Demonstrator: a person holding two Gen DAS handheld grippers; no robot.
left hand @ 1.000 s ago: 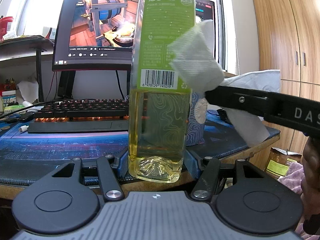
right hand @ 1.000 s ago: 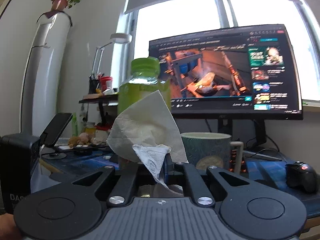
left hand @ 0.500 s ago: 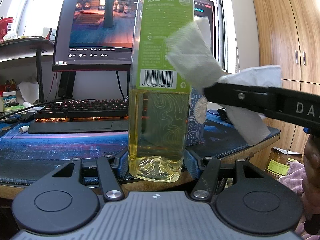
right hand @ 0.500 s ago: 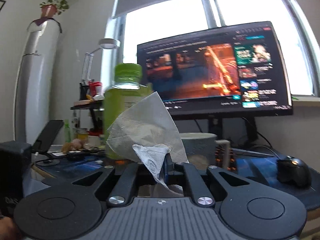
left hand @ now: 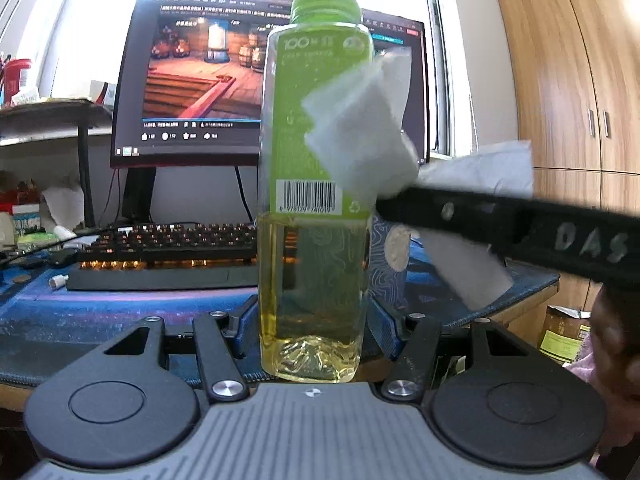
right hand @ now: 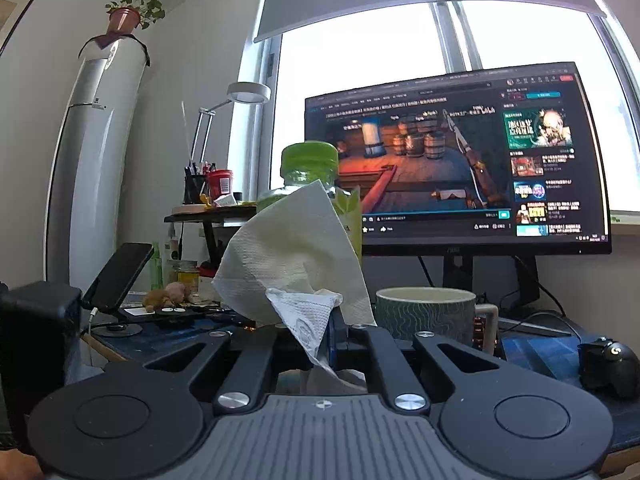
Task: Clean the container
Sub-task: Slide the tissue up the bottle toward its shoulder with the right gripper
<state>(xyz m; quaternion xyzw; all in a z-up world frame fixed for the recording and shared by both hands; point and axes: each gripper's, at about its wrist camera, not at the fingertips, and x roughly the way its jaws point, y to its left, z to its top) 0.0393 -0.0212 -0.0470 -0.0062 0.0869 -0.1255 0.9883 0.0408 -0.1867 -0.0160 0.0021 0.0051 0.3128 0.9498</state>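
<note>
Desk (left hand: 532, 296), blue mat (left hand: 120, 312), keyboard (left hand: 160, 256), mug (right hand: 426, 316), mouse (right hand: 610, 364)

i'm in a home room set up as a desk corner: a monitor (right hand: 456, 160) playing a video sits mid-frame on my cluttered table (left hand: 120, 312), keyboard (left hand: 160, 248) below it, wooden wardrobe (left hand: 568, 80) at right, potted plant (right hand: 128, 12) upper left.
</note>
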